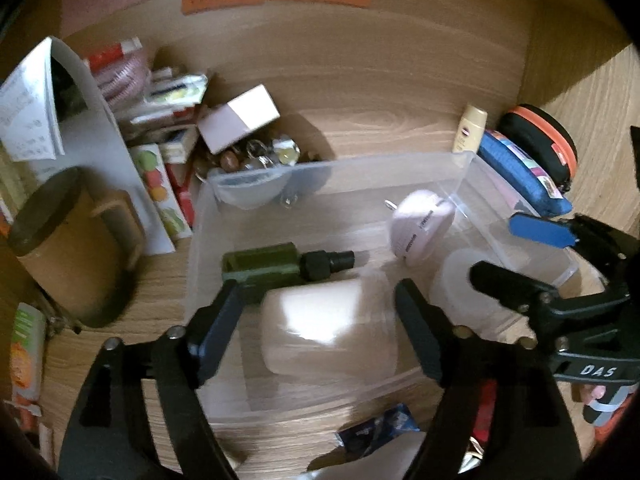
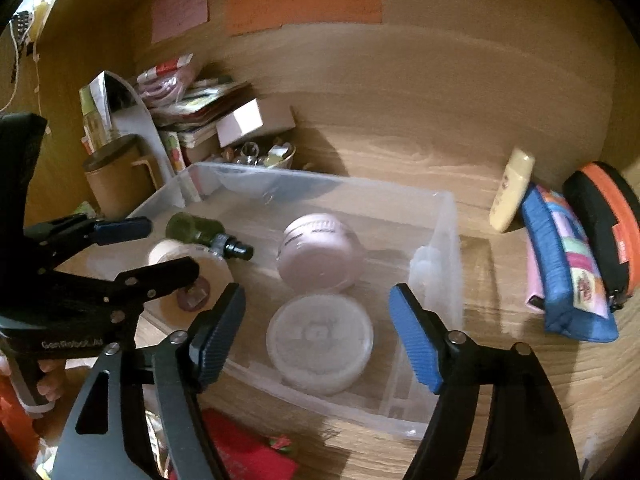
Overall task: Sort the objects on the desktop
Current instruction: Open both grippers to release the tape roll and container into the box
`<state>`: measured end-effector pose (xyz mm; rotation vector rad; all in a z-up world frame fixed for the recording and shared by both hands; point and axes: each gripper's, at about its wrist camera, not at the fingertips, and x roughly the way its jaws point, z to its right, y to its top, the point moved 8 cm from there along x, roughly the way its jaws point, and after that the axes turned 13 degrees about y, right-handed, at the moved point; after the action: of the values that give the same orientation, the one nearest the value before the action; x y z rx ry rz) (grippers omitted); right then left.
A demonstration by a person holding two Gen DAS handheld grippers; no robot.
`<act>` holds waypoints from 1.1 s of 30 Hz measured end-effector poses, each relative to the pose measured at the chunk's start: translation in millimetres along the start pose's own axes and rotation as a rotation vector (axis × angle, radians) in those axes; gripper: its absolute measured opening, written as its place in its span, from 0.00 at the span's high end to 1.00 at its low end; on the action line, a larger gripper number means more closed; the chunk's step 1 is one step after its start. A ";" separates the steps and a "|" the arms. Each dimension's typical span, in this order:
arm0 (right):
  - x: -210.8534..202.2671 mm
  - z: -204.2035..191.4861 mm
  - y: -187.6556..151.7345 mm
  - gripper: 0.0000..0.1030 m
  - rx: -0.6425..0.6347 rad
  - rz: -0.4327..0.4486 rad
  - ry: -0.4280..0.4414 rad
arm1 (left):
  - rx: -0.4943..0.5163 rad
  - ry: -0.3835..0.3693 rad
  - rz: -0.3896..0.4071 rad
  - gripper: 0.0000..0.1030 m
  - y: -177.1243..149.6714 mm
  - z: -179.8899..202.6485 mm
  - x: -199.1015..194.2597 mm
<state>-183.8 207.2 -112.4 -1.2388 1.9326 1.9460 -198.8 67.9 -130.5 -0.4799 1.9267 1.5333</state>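
Both grippers stand open over the clear bin (image 2: pixel 448 216), gripping nothing. Cream jar (image 1: pixel 320 324) lies between the left gripper (image 1: pixel 316 312) jaws; white tub (image 2: pixel 320 340) sits just ahead of the right gripper (image 2: pixel 320 336). Lift straight up, avoid the bin walls.

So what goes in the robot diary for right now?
left gripper: open over cream jar | right gripper: open over white jar | both inside clear bin

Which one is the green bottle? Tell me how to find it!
Find the clear plastic bin in the middle of the wooden desk. At its left end, a dark green bottle lies on its side with a black cap. Everything else in the bin is pale: a pink jar and whitish tubs.
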 end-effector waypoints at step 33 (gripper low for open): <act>-76.2 -25.5 -15.2 0.11 0.039 0.093 -0.077 | -0.128 0.180 -0.009 0.02 -49.0 -106.1 -80.4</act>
<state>-113.3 221.0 -73.2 -1.0662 2.0134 1.9585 -134.4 -54.5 -99.1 -0.7020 1.9639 1.6635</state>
